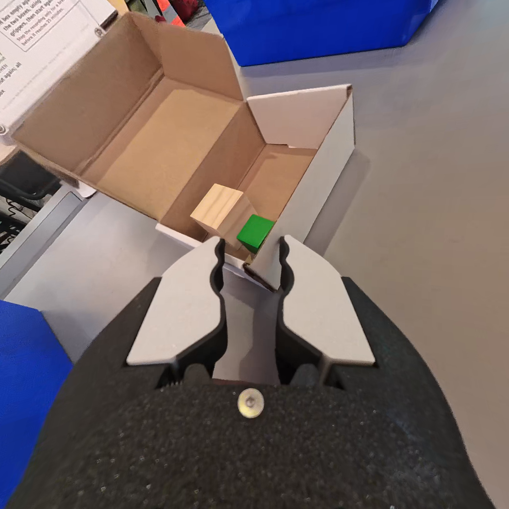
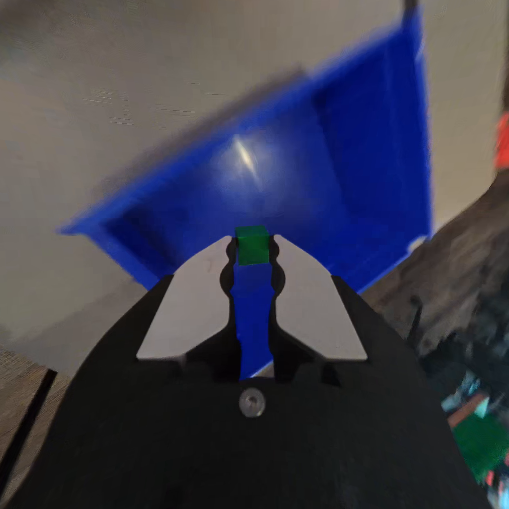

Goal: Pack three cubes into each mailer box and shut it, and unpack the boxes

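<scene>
Two cubes, a pale wooden cube [image 1: 220, 210] and a green cube [image 1: 254, 232] touching it, lie in the near corner of an open mailer box [image 1: 334, 154] on the grey surface [image 1: 427, 192], seen only in the left wrist view, where the left hand-held gripper [image 1: 250, 242] hovers released just before that corner. Only the blurred right wrist view shows the right hand-held gripper [image 2: 252, 239] clenched on a second green cube [image 2: 252, 246] above a blue bin [image 2: 275, 170]. Printed sheets [image 1: 35, 33] and another blue bin [image 1: 316, 27] lie behind the box.

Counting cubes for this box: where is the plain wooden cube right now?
In the left wrist view the wooden cube sits inside the open mailer box, at its near end, touching the green cube on its right, just beyond the open left gripper.
</scene>
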Available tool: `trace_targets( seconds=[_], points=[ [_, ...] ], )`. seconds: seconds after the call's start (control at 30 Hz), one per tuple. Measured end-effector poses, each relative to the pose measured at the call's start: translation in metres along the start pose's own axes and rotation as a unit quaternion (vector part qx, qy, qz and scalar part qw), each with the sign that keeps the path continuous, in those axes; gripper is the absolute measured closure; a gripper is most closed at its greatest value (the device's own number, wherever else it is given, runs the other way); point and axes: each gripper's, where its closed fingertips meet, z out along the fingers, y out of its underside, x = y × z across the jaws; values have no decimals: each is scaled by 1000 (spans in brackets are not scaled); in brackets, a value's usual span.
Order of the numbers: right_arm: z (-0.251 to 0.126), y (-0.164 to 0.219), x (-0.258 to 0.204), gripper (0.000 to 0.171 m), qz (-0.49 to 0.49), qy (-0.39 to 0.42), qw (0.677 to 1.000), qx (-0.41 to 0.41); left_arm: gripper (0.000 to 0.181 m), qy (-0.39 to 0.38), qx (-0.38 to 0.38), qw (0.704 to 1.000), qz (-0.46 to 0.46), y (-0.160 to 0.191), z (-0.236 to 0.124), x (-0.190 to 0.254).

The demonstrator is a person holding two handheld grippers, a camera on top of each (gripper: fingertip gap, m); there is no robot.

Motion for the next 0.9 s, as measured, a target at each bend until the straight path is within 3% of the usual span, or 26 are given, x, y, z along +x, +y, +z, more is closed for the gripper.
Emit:
trace_targets(
  seconds=[0.1,0.2,0.47,0.53,0.63,0.73,0.8,0.9],
  points=[
    [64,72,8,148,91,-17,988,-120,144,3,-3,1000,-4,0,-1,-1],
    [92,99,6,148,177,-21,972,-151,145,2,-6,1000,-3,0,0,0],
    [101,98,-2,139,207,-29,970,-120,148,2,-5,1000,-4,1,1,1],
    [84,87,2,124,207,-11,973,-107,147,2,-5,1000,-6,2,1,1],
    [26,21,2,125,184,39,982,-1,148,0,-5,1000,-1,3,0,0],
    [-29,-92,-73,129,66,-48,982,171,148,1,-4,1000,-5,3,-1,0],
    [-41,-141,-138,128,-48,-110,970,210,148,0,-5,1000,-3,3,-1,0],
    [-29,-188,-194,127,-164,-124,953,221,148,-2,-6,1000,0,3,-1,0]
  ],
)
